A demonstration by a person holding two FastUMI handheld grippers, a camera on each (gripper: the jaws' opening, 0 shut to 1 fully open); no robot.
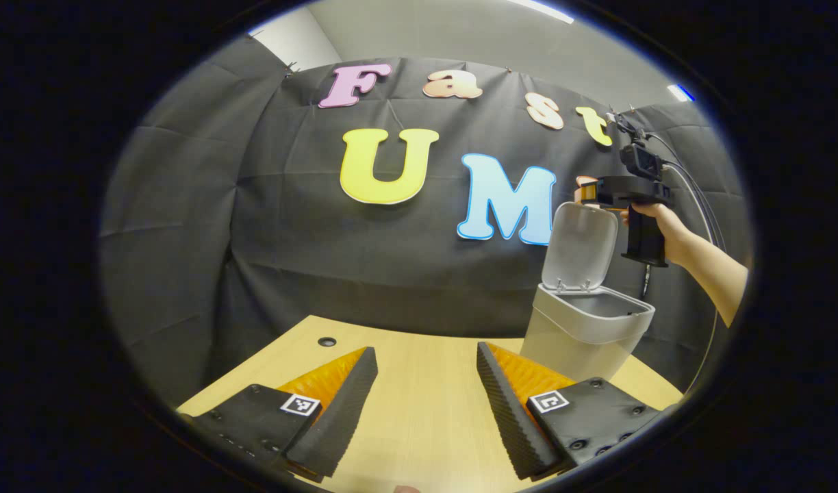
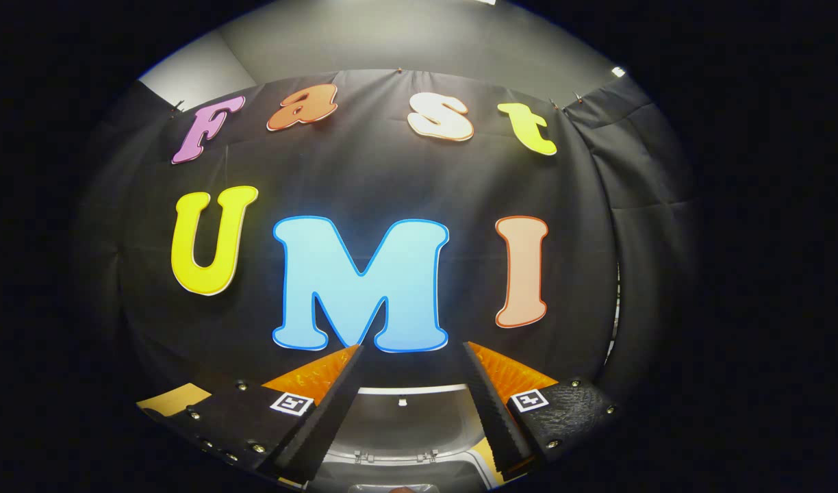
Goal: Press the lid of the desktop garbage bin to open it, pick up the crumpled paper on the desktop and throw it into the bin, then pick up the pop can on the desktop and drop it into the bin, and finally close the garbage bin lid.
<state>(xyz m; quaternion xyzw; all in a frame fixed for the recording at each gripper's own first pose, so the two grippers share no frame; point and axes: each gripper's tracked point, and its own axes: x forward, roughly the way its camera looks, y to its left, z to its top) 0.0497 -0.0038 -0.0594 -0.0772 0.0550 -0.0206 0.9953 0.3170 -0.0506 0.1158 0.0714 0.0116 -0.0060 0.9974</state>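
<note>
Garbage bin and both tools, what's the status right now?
Left tool open, low over the desk, holding nothing. Right tool open above the garbage bin. Lid up. Nothing in the way.

Your left gripper (image 1: 426, 404) has bare tabletop (image 1: 426, 424) ahead. The bin (image 1: 583, 332) stands right, mouth unobstructed; its raised lid (image 1: 580, 246) blocks the rear.

— Where was the garbage bin (image 1: 583, 335) seen?
— At the right of the left gripper view, on the desk's far edge, pale grey and upright.
— And its lid (image 1: 580, 246)?
— It was raised, hinged at the back, standing nearly vertical.
</note>
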